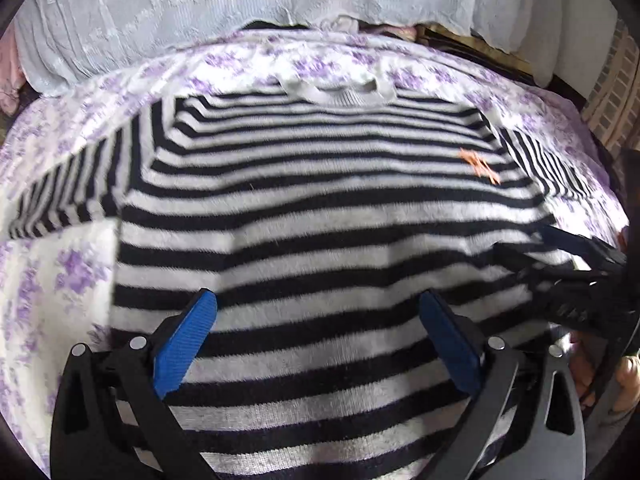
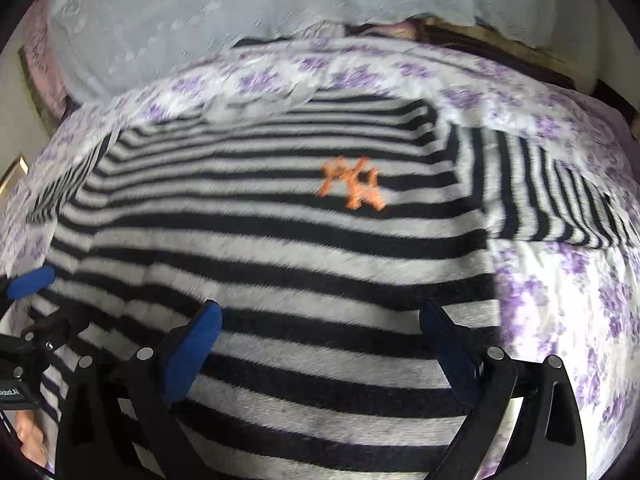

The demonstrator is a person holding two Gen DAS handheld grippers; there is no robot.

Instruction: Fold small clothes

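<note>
Clearly the folding had not started: the striped sweater lay spread flat, front side up, filling the middle of both views, its pale collar toward the top of the frame and an orange emblem on the chest. It rested on a purple-flowered bedspread, with a whitish lace cloth across the upper part of the picture. One sleeve reached out to the left edge of the left wrist view, the other sleeve toward the right edge of the right wrist view.

The left gripper hung over the lower body of the sweater, its blue pads well apart and nothing between them. The right gripper stood as wide, also empty, over the lower hem area; it also showed at the right edge of the left wrist view.

By my judgement this was the approach before a first fold. Next, each gripper would likely need to travel outward to a sleeve or side edge, pinch the knit, and carry it inward across the body.
</note>
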